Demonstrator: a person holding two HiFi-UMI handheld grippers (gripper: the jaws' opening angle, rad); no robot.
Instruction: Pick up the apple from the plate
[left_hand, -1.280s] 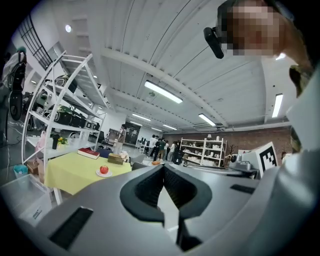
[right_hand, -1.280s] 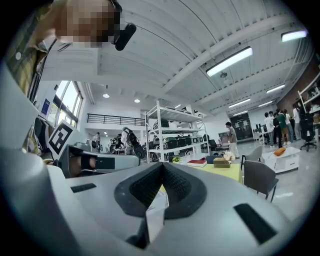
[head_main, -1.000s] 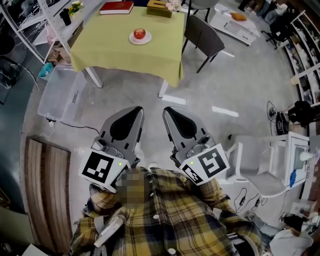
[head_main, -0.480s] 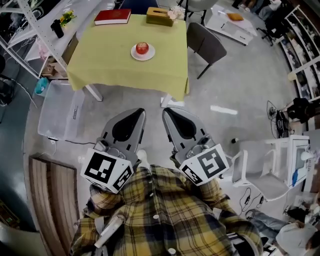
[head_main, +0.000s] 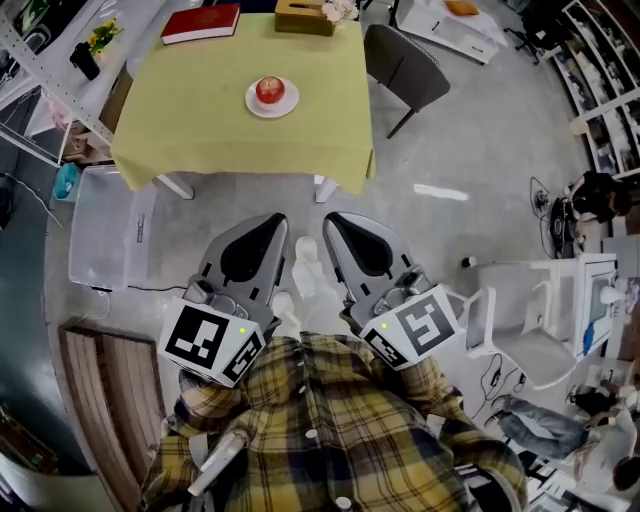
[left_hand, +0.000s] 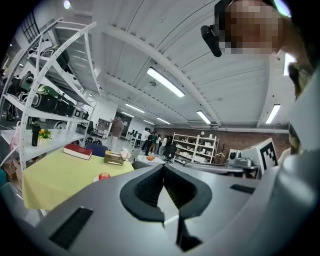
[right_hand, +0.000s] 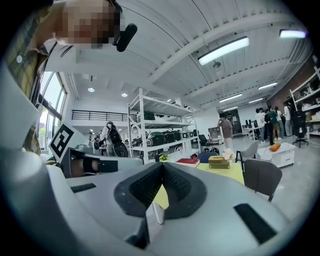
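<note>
Both yours squeezed tight, nothing inside: left claw (head_main: 277, 220), right claw (head_main: 333, 219). Red apple (head_main: 269, 90) sits on plate (head_main: 291, 101) on yellow table (head_main: 190, 125), well away from your claws.

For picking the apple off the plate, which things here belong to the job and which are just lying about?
Job: apple; white plate under it; left tongs and right tongs, both shut and empty, short of the table.
Lying about: red book; tissue box; dark chair; clear bin on the floor.
</note>
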